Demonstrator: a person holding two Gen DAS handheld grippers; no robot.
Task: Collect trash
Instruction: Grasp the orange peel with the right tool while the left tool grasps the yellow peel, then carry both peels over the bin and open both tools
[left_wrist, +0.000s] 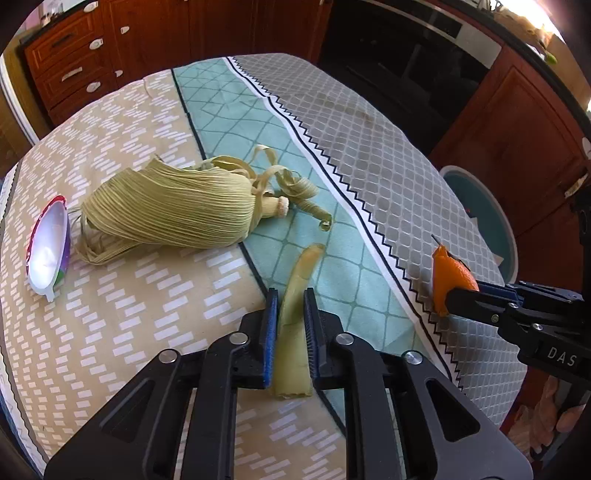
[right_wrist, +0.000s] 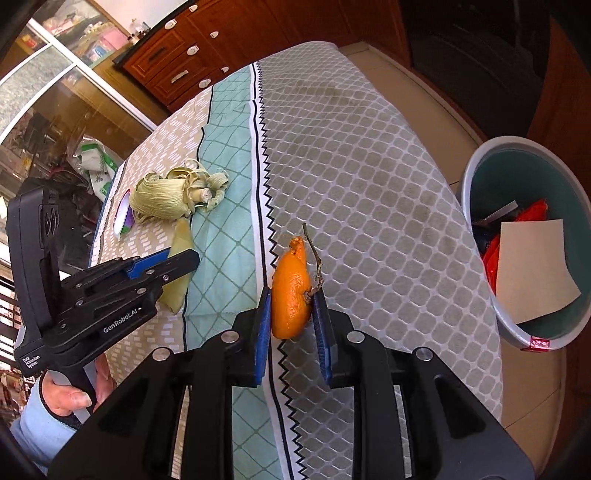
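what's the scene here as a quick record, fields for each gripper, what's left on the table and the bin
left gripper: shut on corn husk strip
right gripper: shut on orange peel, lifted above the tablecloth
left on table: corn husk bundle, plastic lid
bin: beside the table on the right, holds paper and red wrappers
done: neither held piece is in the bin yet

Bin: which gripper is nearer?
Right. The right gripper, holding the orange peel, is closer to the bin; the left gripper is farther, over the table's middle.
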